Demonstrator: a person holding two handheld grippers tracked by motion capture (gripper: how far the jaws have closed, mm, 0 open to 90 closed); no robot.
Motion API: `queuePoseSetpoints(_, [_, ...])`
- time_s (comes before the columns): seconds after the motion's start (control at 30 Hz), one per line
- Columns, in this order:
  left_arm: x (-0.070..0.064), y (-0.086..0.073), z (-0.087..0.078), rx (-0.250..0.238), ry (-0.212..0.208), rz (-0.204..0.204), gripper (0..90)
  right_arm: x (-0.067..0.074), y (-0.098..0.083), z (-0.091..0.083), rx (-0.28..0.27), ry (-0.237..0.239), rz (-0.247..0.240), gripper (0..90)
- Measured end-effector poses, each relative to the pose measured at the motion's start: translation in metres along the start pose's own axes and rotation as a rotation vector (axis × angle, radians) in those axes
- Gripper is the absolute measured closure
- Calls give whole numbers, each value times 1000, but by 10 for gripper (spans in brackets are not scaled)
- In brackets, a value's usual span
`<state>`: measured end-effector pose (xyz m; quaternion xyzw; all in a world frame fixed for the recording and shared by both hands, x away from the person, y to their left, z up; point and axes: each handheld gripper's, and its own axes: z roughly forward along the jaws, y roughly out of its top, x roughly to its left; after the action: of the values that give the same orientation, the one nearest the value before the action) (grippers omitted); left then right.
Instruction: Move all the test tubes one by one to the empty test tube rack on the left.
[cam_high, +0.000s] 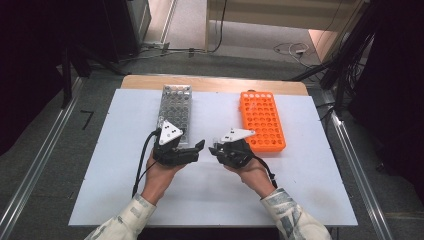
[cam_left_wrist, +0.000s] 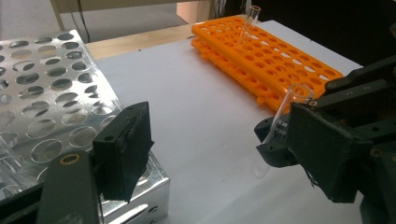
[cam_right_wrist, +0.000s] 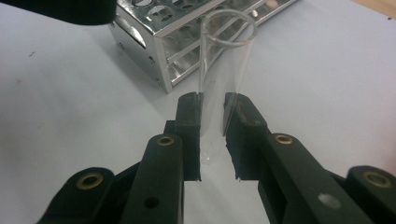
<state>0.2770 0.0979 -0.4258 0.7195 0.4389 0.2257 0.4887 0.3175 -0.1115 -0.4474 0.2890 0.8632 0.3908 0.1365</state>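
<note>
Fingers of the right gripper (cam_right_wrist: 212, 135) pinch a clear glass tube (cam_right_wrist: 224, 70) upright above the white worktop (cam_high: 210, 195), between the metal rack (cam_high: 176, 107) and orange rack (cam_high: 261, 120). Nearby, the left gripper (cam_left_wrist: 219, 154) gapes wide, holding nothing. Smooth glass could slip or tilt in so narrow a pinch. The tube's bottom end blurs against the worktop.

No text, label, brand or number can be read anywhere. The glass tube (cam_left_wrist: 286, 111) in the left gripper view carries faint pale printing on its wall, too small and blurred to make out; neither rack and nothing on the worktop bears legible marks.
</note>
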Motion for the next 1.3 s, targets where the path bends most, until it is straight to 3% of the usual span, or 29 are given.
queuePoseSetpoints(0.13, [-4, -1, 2, 0, -25, 14, 279, 5, 0, 4, 7, 12, 1, 735])
queuePoseSetpoints(0.33, [-10, -3, 6, 11, -97, 37, 414, 12, 2, 8, 9, 41, -14, 735])
queuePoseSetpoints(0.63, [-15, -5, 9, 17, -141, 63, 590, 18, 4, 9, 1, 62, -8, 735])
queuePoseSetpoints(1.1, [-21, -7, 12, 13, -127, 90, 730, 19, 6, 7, -6, 75, -7, 735])
queuePoseSetpoints(1.3, [-20, -7, 12, 7, -119, 92, 751, 19, 6, 6, -8, 75, -10, 730])
